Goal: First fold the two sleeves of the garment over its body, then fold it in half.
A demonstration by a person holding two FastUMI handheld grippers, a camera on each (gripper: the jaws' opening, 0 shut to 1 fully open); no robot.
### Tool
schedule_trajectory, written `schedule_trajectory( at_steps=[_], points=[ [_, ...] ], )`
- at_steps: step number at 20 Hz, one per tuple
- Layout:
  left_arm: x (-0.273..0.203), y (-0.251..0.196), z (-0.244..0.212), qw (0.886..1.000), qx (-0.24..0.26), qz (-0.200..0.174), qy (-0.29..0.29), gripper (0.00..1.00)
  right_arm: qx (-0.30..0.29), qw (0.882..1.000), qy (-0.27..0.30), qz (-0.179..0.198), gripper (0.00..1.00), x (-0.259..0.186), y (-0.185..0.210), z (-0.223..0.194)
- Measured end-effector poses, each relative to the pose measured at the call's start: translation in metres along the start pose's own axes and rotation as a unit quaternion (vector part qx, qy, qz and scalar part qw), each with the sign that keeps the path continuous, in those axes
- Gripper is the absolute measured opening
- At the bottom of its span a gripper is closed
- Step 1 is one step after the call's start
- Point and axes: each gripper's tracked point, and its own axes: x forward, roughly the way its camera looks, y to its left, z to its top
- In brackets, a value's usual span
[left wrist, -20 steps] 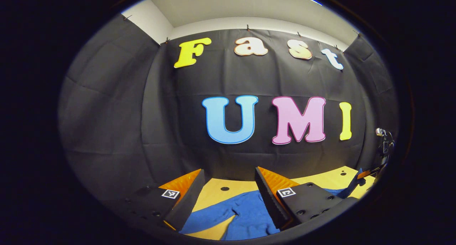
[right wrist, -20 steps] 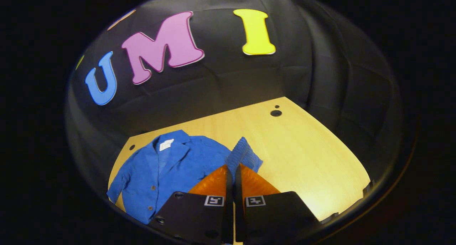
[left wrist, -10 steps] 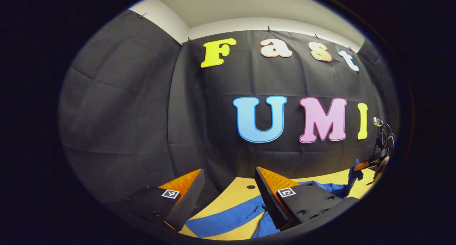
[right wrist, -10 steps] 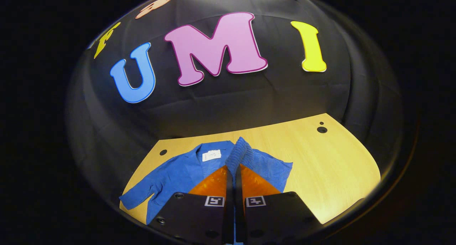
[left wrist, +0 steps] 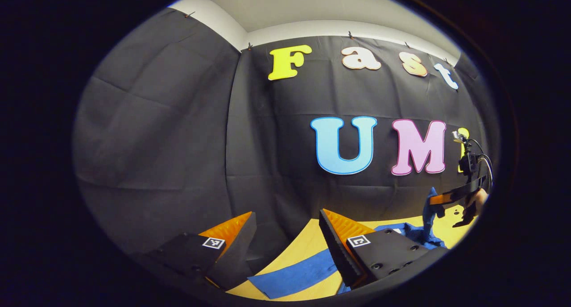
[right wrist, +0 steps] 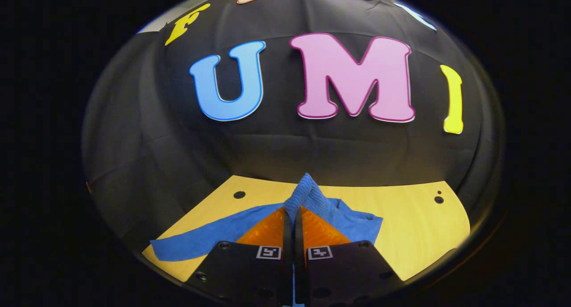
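A blue corduroy jacket [right wrist: 357, 224] lies on the yellow wooden table [right wrist: 410, 226]. My right gripper [right wrist: 293, 211] is shut on one sleeve's cuff [right wrist: 307, 192], which bunches up above the fingertips, raised off the table. The other sleeve [right wrist: 205, 241] stretches flat to the left. In the left gripper view, my left gripper [left wrist: 286, 214] stands open and holds nothing, above that flat sleeve [left wrist: 294, 275]. Far to the right there, the right gripper [left wrist: 439, 199] holds the lifted sleeve [left wrist: 429, 215], with a hand [left wrist: 476, 203] behind it.
Black cloth walls close the table in at the back and on both sides. The tabletop has small round holes near its far corners [right wrist: 239, 194] [right wrist: 436, 199]. Bare wood lies to the right of the jacket.
The right gripper has raised the sleeve cuff and swung left over the jacket. The left gripper stayed open and turned left, so less of the jacket shows below it.
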Motion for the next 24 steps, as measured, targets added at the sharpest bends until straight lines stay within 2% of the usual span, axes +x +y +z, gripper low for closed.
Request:
schedule_trajectory(
  at_steps=[2, 5, 7, 10, 12, 13, 14, 16, 19, 24],
  points=[
    [0.002, 0.020, -0.007, 1.000, -0.002, 0.015, 0.007, 0.82, 0.007, 1.000, 0.007, 0.019, 0.07, 0.022, 0.033, -0.005],
    [0.001, 0.038, -0.018, 0.999, -0.007, 0.026, 0.020, 0.82, 0.022, 0.998, 0.025, 0.045, 0.06, 0.038, 0.061, -0.021],
    [0.004, 0.051, -0.032, 0.999, -0.001, 0.032, 0.036, 0.82, 0.067, 0.993, 0.057, 0.073, 0.07, 0.056, 0.085, -0.047],
    [0.005, 0.057, -0.044, 0.998, 0.011, 0.031, 0.052, 0.82, 0.098, 0.989, 0.067, 0.088, 0.06, 0.072, 0.097, -0.061],
    [0.005, 0.062, -0.054, 0.997, 0.016, 0.028, 0.067, 0.82, 0.146, 0.981, 0.077, 0.105, 0.06, 0.082, 0.107, -0.061],
    [0.009, 0.061, -0.060, 0.997, 0.012, 0.022, 0.074, 0.82, 0.189, 0.972, 0.065, 0.122, 0.29, 0.083, 0.115, -0.045],
    [0.010, 0.061, -0.064, 0.997, 0.009, 0.019, 0.079, 0.82, 0.192, 0.974, 0.038, 0.113, 0.52, 0.082, 0.108, -0.025],
    [0.017, 0.066, -0.076, 0.995, 0.009, 0.019, 0.093, 0.82, 0.180, 0.979, 0.009, 0.095, 0.98, 0.081, 0.097, -0.013],
    [0.031, 0.073, -0.113, 0.990, 0.026, 0.018, 0.140, 0.82, 0.154, 0.985, 0.003, 0.084, 0.98, 0.061, 0.087, -0.007],
    [0.056, 0.047, -0.195, 0.974, 0.035, -0.027, 0.222, 0.82, 0.066, 0.997, 0.004, 0.042, 0.98, 0.015, 0.045, -0.025]
  ],
)
